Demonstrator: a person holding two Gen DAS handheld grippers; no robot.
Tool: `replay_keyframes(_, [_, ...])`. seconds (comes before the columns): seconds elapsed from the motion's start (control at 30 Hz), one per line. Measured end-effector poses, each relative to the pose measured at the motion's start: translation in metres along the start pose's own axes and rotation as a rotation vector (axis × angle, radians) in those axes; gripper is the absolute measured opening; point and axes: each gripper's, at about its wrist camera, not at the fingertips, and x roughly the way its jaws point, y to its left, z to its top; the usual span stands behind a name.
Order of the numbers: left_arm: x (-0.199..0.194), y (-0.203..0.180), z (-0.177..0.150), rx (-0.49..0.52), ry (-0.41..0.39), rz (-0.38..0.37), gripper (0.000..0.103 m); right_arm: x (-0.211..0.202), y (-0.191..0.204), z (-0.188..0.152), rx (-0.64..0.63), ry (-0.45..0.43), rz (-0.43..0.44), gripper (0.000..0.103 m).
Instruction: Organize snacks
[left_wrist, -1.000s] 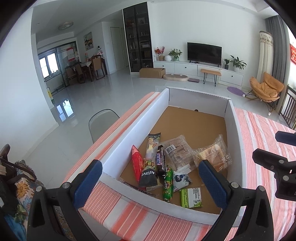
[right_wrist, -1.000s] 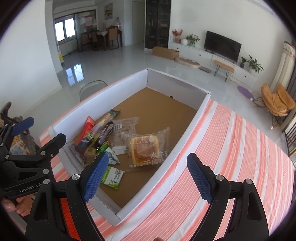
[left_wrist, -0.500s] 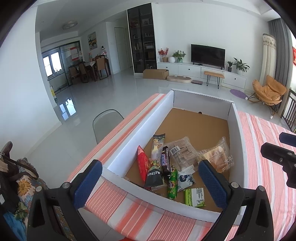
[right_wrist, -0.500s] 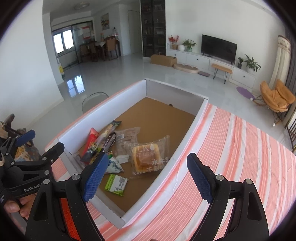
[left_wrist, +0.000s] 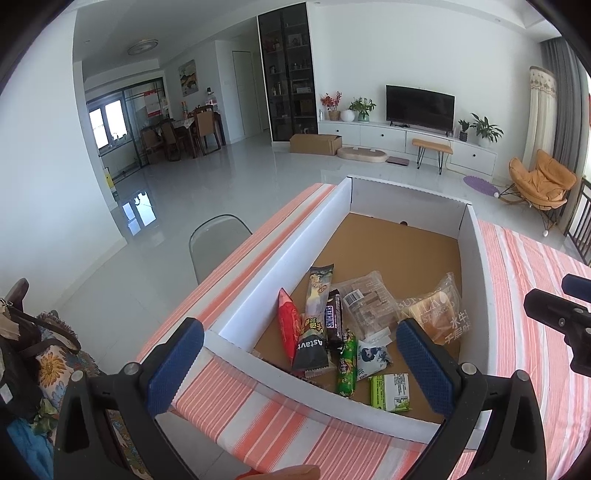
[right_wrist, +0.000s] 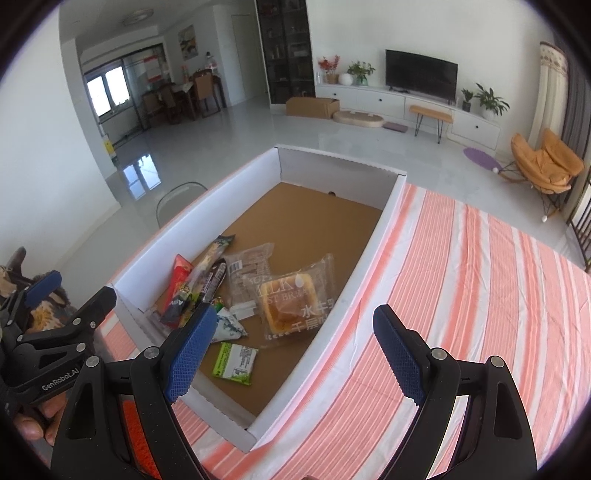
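Snacks: eight packets counted, all bunched at the near end of the box, several overlapping.
Bars and sticks: one red packet (left_wrist: 289, 325), one long beige stick (left_wrist: 318, 288), one black Astavt pouch (left_wrist: 310, 345), one Snickers bar (left_wrist: 333, 323), one green roll (left_wrist: 347, 365).
Bags: one clear bag of wafers (left_wrist: 365, 302), one milk toast bread bag (right_wrist: 291, 299), one small white-blue pouch (left_wrist: 371, 356).
Flat pack: one green-white packet (right_wrist: 236, 362), lying apart from the pile, nearest the front wall; this makes nine in all.
Box: one shallow white-walled cardboard box (left_wrist: 295, 236) with a brown floor; its far half is bare.
Table: one, under a cloth striped orange and white (right_wrist: 480, 280); the box sits at its left edge.
Left gripper (left_wrist: 301, 363): one, two blue pads spread wide, nothing between them, hovering above the near wall of the box.
Right gripper (right_wrist: 295, 350): one, pads likewise spread wide and holding nothing, poised over the right wall of the box.
Chair: one grey seat (left_wrist: 218, 232) beside the table.
Room: one television (left_wrist: 420, 107), one orange armchair (left_wrist: 541, 181).
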Motion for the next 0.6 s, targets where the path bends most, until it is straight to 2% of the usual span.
replay_keyframes(0.6, [-0.003, 0.003, -0.002, -0.003, 0.003, -0.010, 0.103, -0.001, 0.019, 0.001, -0.041, 0.007, 0.014, 0.089])
